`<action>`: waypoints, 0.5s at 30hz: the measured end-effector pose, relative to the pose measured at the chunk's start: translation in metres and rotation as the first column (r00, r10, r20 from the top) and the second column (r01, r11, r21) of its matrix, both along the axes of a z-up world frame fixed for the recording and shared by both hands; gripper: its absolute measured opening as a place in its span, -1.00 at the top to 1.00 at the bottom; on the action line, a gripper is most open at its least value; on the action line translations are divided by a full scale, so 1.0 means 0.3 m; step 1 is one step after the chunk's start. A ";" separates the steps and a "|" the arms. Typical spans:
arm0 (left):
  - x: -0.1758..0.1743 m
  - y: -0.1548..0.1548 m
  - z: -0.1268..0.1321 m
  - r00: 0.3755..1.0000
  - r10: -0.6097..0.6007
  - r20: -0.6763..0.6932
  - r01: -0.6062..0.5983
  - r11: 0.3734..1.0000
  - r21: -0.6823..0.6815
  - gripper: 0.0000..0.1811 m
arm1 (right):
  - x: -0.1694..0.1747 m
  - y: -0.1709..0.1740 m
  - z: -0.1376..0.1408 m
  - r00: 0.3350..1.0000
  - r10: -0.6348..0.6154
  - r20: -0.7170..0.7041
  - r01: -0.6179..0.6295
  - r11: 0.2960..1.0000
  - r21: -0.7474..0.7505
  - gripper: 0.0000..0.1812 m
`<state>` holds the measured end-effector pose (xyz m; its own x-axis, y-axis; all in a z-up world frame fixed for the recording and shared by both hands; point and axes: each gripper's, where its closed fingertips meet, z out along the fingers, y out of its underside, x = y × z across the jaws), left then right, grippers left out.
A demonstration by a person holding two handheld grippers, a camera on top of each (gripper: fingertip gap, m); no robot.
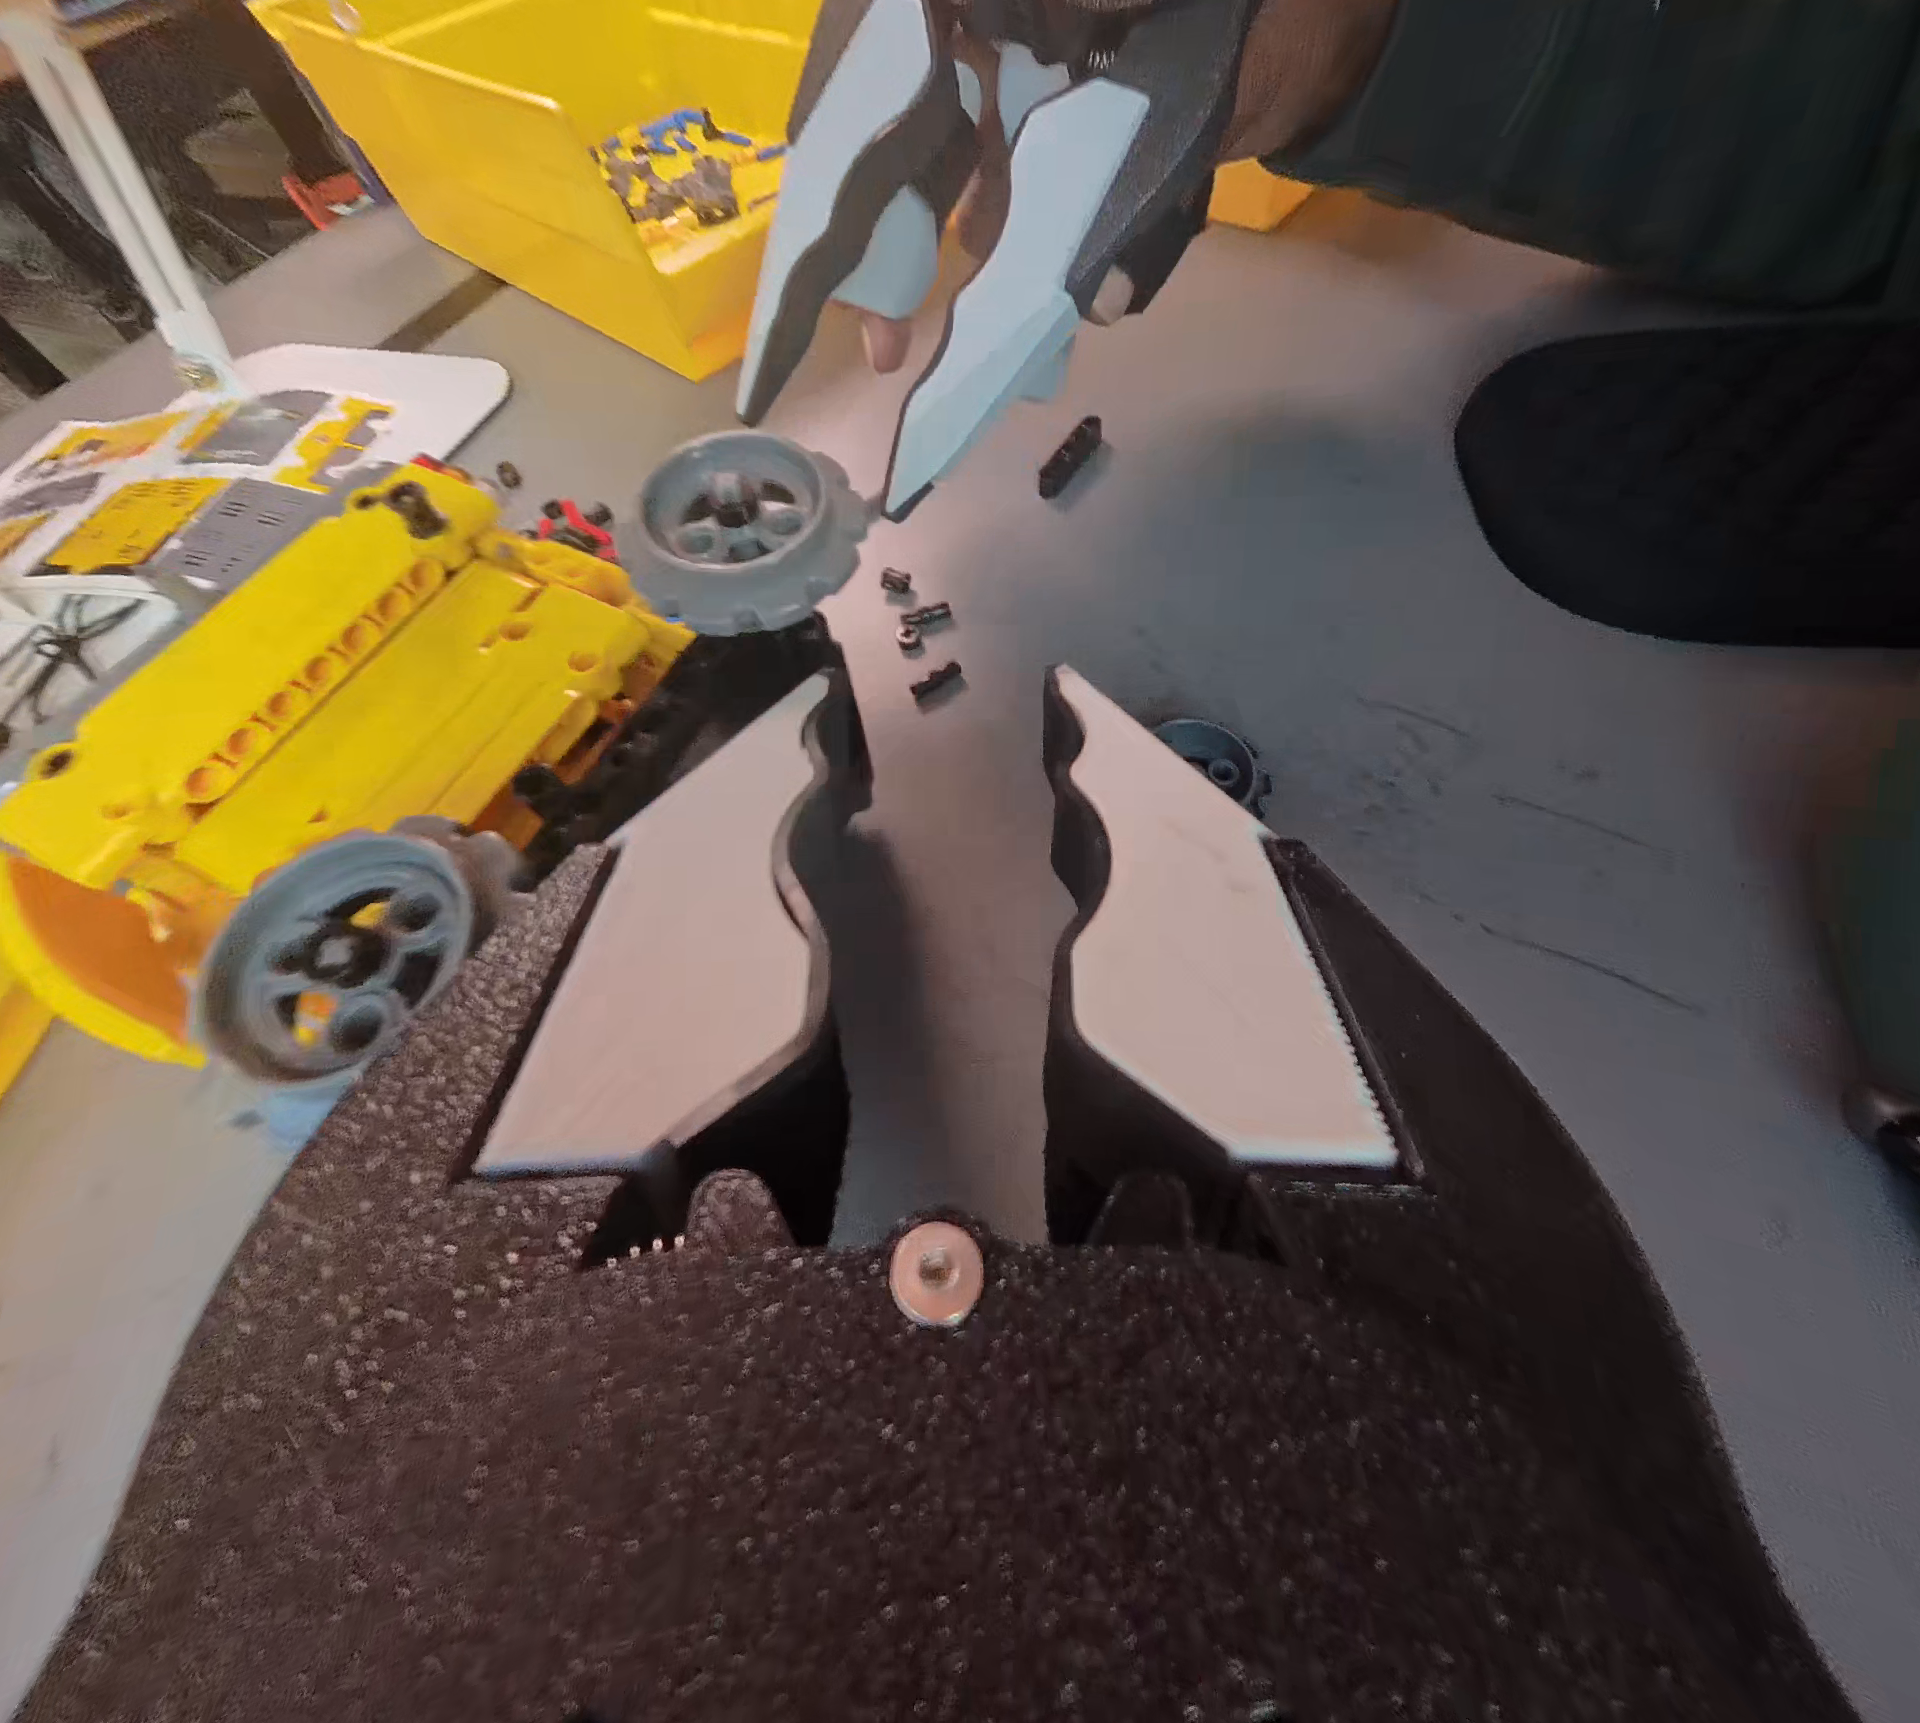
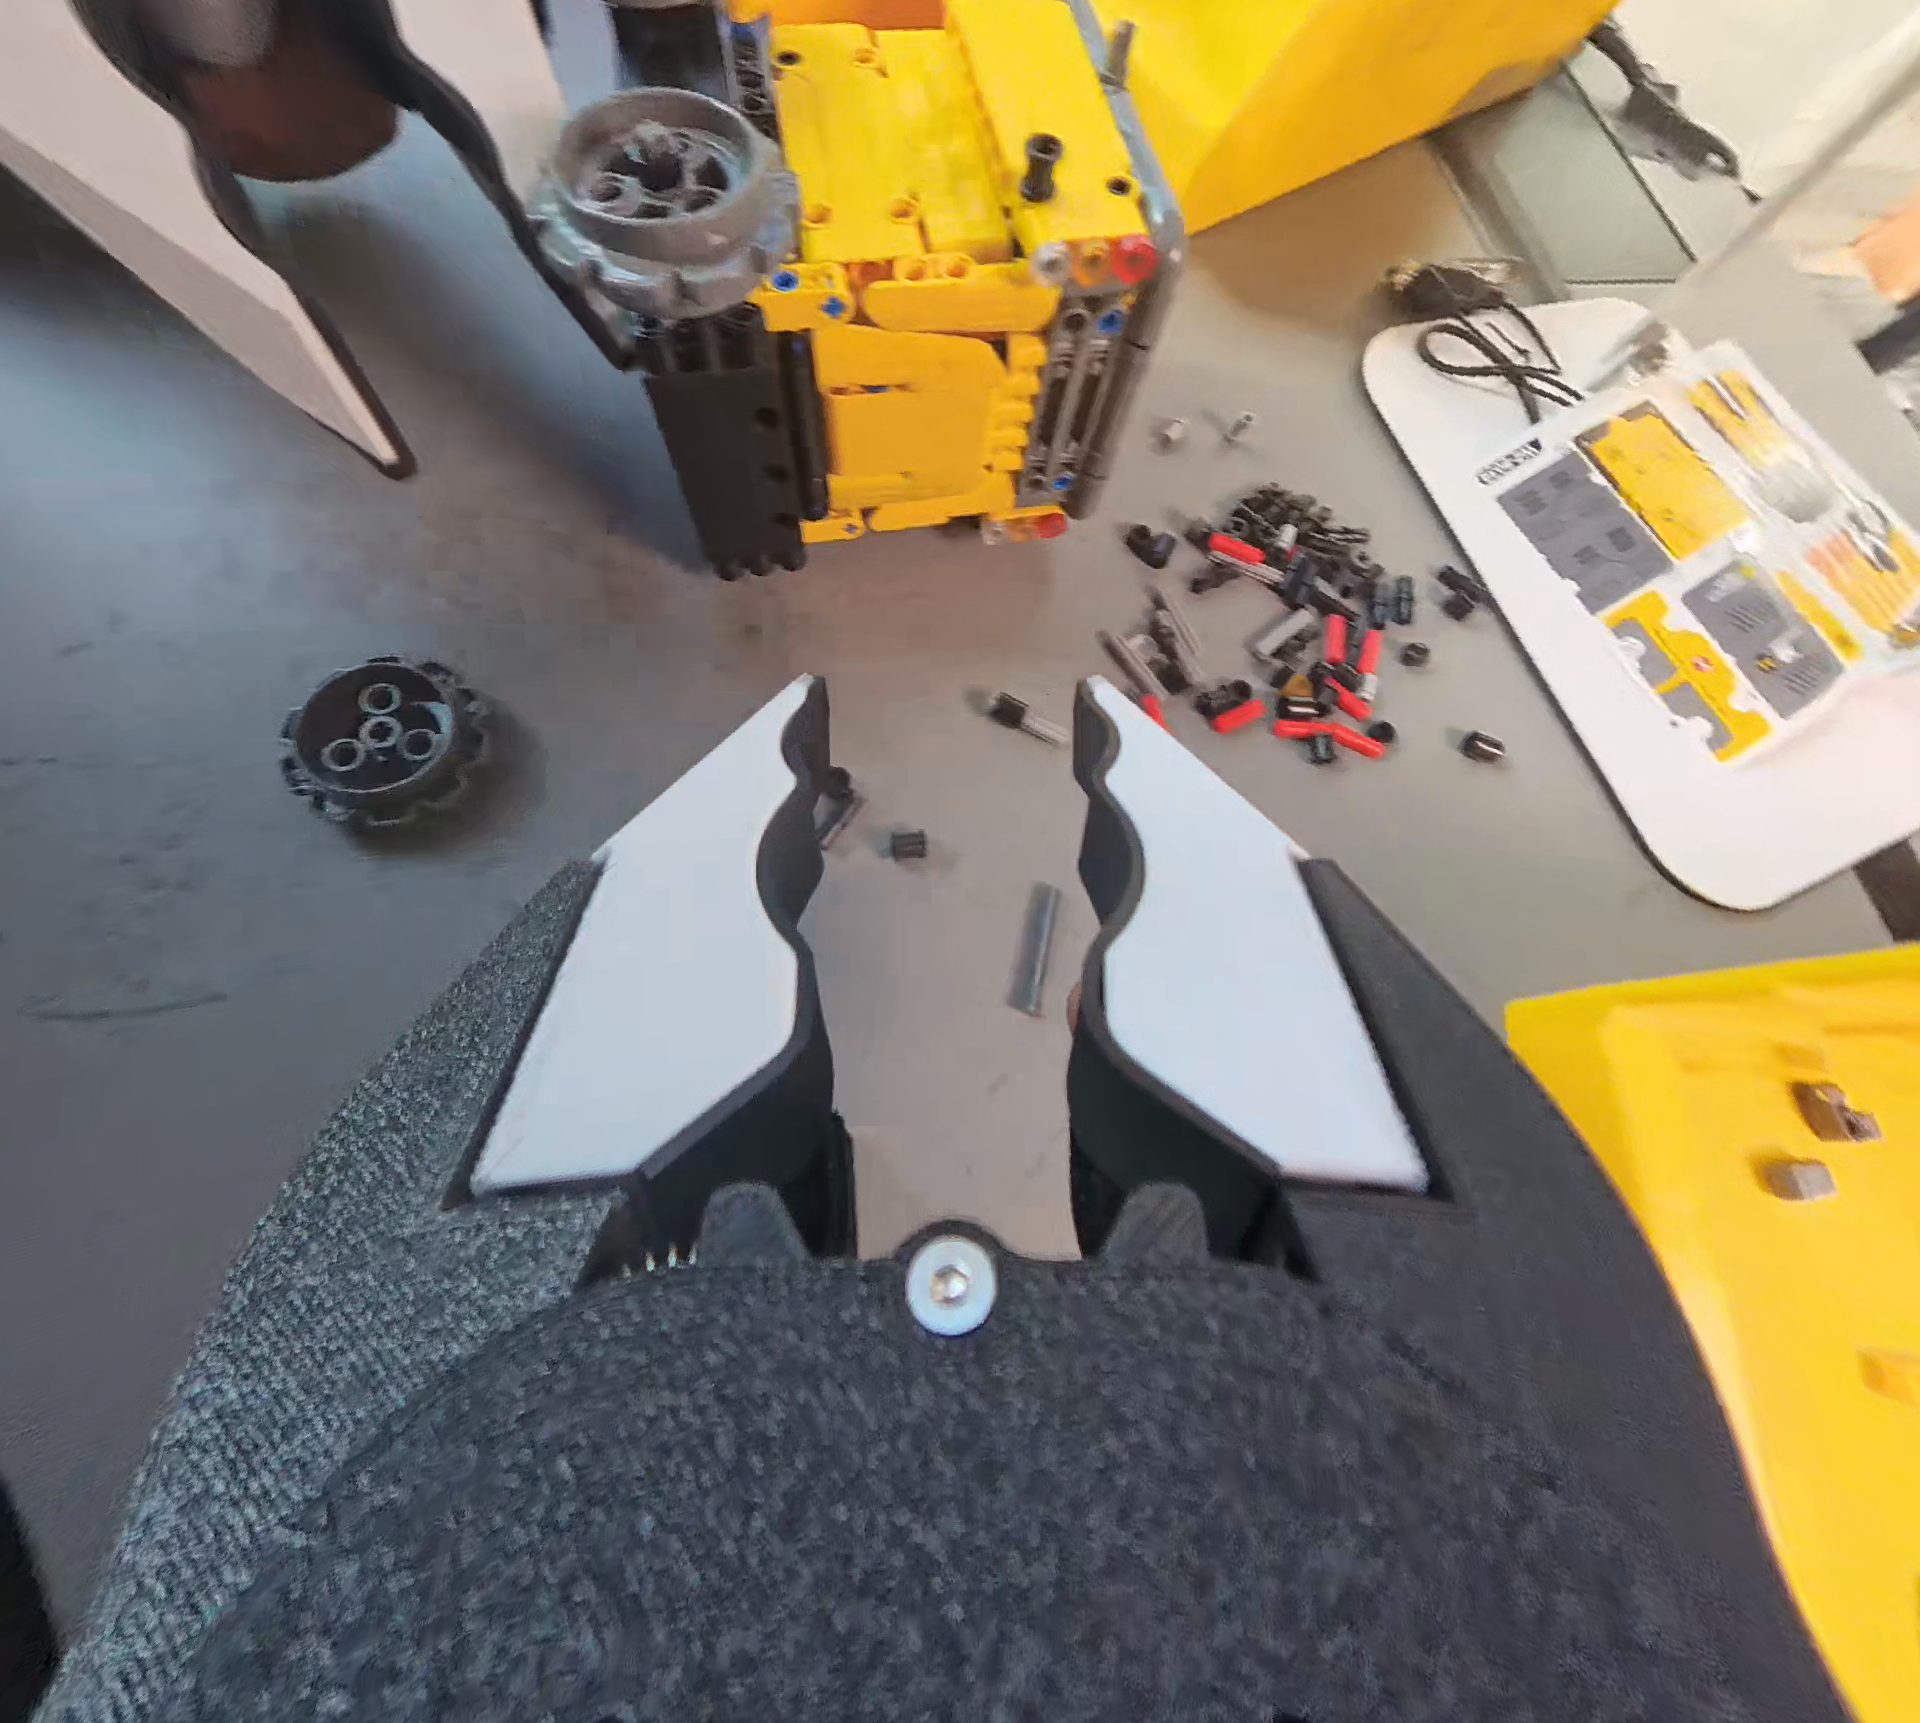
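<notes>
Left wrist view: the left gripper (image 1: 945, 686) fills the lower half of the frame, its white-faced fingers spread apart with nothing between them, only grey tabletop (image 1: 1351, 634). Just past its left fingertip lies a yellow brick-built vehicle (image 1: 343, 665) on its side at the left, with one grey wheel (image 1: 740, 530) at centre and another grey wheel (image 1: 338, 951) at lower left. A few small black pins (image 1: 925, 634) lie scattered just beyond the fingertips. A loose dark wheel (image 1: 1210, 754) peeks out beside the right finger. At upper centre the right gripper (image 1: 821, 458) points down, jaws apart and empty, its tips just above the centre wheel; a hand (image 1: 1320, 11) in a dark sleeve holds it. A yellow bin (image 1: 499, 73) with small parts sits at upper left, and an instruction booklet (image 1: 156, 468) lies at the left edge.

Right wrist view: the right gripper (image 2: 951, 686) is spread open and empty over the table. A grey axle rod (image 2: 1034, 946) and a small black connector (image 2: 907, 844) lie between its fingers on the tabletop. The vehicle (image 2: 914, 271) stands at upper centre. The loose wheel (image 2: 384, 743) rests at left, well apart. A heap of red and black pins (image 2: 1299, 634) lies at right, beside the booklet (image 2: 1683, 551). The left gripper's finger (image 2: 260, 146) crosses the upper left, blurred
</notes>
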<state>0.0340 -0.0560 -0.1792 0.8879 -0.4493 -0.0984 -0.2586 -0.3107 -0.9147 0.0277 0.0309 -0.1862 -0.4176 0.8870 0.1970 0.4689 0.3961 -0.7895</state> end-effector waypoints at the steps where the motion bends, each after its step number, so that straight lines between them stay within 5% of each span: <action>1: -0.014 0.003 0.025 1.000 0.021 0.007 -0.022 0.999 0.037 0.57 | -0.001 0.032 -0.003 0.999 -0.039 0.005 0.039 0.999 0.005 0.49; 7: -0.086 0.005 0.104 0.991 0.126 -0.035 -0.118 0.977 0.179 0.61 | 0.057 0.171 -0.103 0.968 -0.168 0.184 0.161 0.985 0.054 0.65; 15: -0.104 -0.010 0.125 0.977 0.145 -0.157 -0.104 0.965 0.240 0.76 | 0.099 0.174 -0.180 0.946 -0.138 0.292 0.135 0.990 0.032 0.84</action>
<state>0.0030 -0.0590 -0.1417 0.8960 -0.2836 -0.3417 -0.3907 -0.1379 -0.9101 0.0573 0.0831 -0.2403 -0.3332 0.9381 0.0943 0.7290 0.3198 -0.6052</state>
